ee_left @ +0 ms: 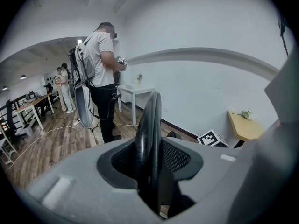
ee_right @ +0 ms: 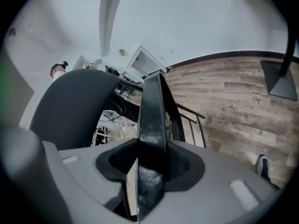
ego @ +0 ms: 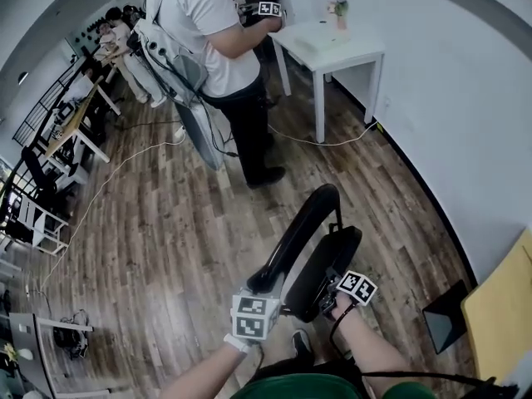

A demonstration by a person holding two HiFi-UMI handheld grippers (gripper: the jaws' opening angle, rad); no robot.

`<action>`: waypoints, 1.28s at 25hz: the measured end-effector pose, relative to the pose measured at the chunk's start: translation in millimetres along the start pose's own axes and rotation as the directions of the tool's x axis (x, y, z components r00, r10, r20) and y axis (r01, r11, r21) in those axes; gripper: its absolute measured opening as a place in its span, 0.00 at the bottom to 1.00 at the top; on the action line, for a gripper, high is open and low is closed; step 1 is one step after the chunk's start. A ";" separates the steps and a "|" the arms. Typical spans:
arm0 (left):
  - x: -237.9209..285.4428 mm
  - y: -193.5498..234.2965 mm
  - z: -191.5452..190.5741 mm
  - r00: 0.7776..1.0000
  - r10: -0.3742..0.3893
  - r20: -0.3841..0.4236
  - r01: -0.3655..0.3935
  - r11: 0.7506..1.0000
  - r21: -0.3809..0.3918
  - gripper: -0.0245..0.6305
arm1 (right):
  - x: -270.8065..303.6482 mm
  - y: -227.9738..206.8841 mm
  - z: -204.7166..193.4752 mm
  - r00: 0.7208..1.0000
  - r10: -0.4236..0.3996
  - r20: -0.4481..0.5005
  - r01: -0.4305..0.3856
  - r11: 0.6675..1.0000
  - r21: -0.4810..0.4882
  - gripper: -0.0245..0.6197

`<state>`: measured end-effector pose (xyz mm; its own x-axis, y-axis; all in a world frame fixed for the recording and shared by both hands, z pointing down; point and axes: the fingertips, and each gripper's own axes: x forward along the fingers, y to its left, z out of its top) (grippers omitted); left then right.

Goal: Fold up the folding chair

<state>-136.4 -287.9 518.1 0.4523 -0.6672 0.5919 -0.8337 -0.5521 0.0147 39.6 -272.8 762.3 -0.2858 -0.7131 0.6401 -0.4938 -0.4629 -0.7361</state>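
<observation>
two claws, both mine, are clamped on the black folding chair (ego: 312, 248). my left claw (ego: 264, 289) pinches the curved backrest hoop (ee_left: 148, 125), jaws pressed on either side of the tube. my right claw (ego: 337, 293) grips a flat black edge (ee_right: 152, 120) of the chair, just beside its rounded pad (ee_right: 70, 106). the chair is right in front of my shoe (ego: 302, 343), over the wooden floor (ego: 166, 239), with the pad close against the hoop. well beyond it a person in a white shirt (ego: 212, 40) stands beside a white counter (ego: 332, 52).
</observation>
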 end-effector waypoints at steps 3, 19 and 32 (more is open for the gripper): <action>-2.4 5.3 4.4 1.000 0.009 0.004 -0.009 1.000 0.004 0.29 | 9.0 16.9 -3.4 1.000 -0.018 -0.001 0.018 1.000 -0.009 0.30; -11.1 -15.9 7.4 0.999 -0.011 0.036 0.009 0.999 0.046 0.27 | 45.7 71.3 -18.7 0.999 -0.054 -0.008 0.054 0.998 -0.020 0.29; -5.0 0.2 14.1 0.997 0.060 0.047 -0.063 0.996 0.063 0.27 | 29.8 90.2 -17.7 0.989 0.057 -0.140 -0.081 0.981 -0.174 0.46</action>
<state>-134.4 -291.7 503.8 0.4160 -0.7216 0.5533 -0.8387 -0.5397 -0.0733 -28.0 -326.5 718.9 -0.4254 -0.6577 0.6217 -0.6042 -0.3050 -0.7362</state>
